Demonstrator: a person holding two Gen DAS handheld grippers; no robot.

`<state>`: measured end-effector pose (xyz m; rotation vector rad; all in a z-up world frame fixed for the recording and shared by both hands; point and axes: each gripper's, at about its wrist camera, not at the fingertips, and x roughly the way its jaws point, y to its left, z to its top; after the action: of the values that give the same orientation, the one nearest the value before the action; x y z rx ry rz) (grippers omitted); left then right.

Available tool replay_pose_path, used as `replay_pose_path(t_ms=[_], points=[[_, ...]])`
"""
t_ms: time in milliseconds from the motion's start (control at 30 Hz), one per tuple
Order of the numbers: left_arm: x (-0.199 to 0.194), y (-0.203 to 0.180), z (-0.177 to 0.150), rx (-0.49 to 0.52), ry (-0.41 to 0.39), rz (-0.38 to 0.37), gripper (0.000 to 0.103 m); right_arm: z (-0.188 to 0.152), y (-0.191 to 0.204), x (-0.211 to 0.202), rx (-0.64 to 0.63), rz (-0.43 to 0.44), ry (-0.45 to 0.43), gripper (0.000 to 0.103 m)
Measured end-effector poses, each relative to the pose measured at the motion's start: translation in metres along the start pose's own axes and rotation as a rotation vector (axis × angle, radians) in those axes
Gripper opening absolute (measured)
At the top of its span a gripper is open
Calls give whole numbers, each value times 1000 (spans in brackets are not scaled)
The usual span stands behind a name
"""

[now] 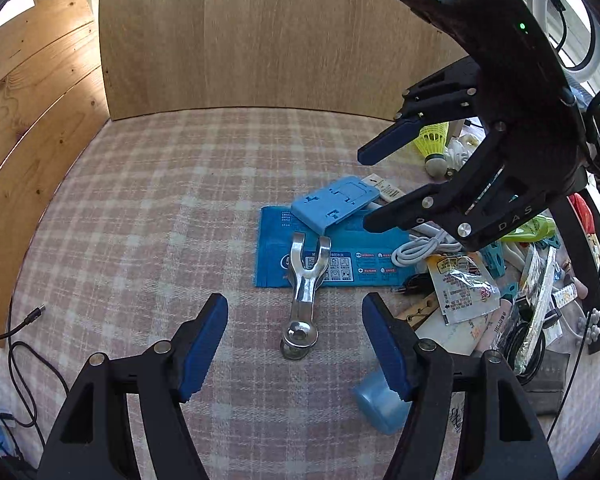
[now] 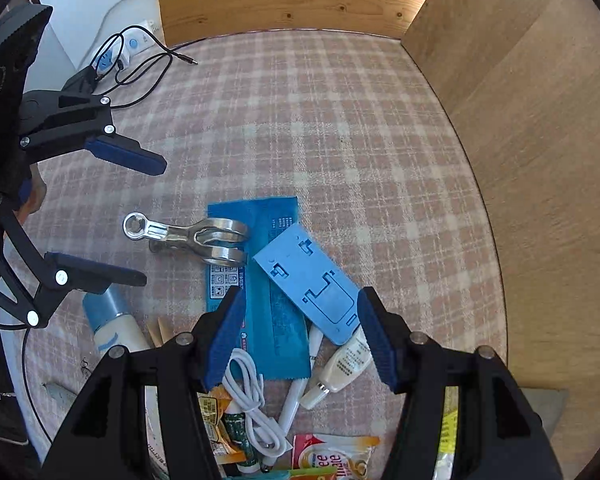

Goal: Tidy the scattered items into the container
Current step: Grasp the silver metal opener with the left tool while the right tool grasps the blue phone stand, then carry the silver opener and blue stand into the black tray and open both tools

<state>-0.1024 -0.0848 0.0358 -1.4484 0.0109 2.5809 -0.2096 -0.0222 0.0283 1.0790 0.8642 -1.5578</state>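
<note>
I see the metal clip (image 1: 302,300) lying flat on the checked cloth (image 1: 160,208), its forked end resting on the blue flat packet (image 1: 340,264). My left gripper (image 1: 296,352) hangs over it with fingers spread wide and nothing between the pads. My right gripper (image 2: 300,344) is also spread, empty, above the light blue phone stand (image 2: 308,284), which lies across the packet. The packet's print is too small for me to read. On the other gripper's body in the left view I read "DAS". A snack wrapper (image 2: 332,460) at the bottom edge shows the letters "ee" and "ate", cut off. The cloth beyond the clip is bare up to the wooden wall (image 1: 260,32), giving free room. The white cable (image 2: 252,408), the small tube (image 2: 340,368) and the blue-capped bottle (image 2: 112,320) lie partly hidden behind my fingers. I find no container in either view.
</note>
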Motion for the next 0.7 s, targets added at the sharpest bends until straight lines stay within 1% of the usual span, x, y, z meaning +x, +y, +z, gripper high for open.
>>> replay_pose_path(t_ms=[67, 200, 267, 333, 433, 467, 500, 567, 667, 700], points=[[3, -1, 1, -2, 5, -9, 63, 4, -3, 7, -28, 8, 7, 57], [11, -4, 3, 6, 29, -19, 49, 14, -5, 21, -68, 18, 29, 57], [14, -5, 4, 11, 33, -22, 45, 14, -9, 28, -61, 48, 50, 57], [15, -5, 5, 7, 34, -31, 44, 11, -10, 31, -54, 68, 59, 56], [18, -6, 6, -5, 34, -47, 32, 9, -11, 26, -44, 95, 41, 42], [19, -6, 6, -9, 36, -51, 27, 9, -12, 26, -34, 103, 38, 35], [20, -7, 7, -12, 38, -57, 21, 8, -15, 25, -18, 113, 35, 24], [22, -7, 7, -14, 41, -62, 17, 5, -21, 24, 11, 131, 30, 15], [23, -8, 7, -25, 41, -66, 15, 4, -29, 22, 54, 156, 21, 14], [21, -7, 7, -31, 37, -63, 15, 4, -33, 20, 70, 166, 17, 11]])
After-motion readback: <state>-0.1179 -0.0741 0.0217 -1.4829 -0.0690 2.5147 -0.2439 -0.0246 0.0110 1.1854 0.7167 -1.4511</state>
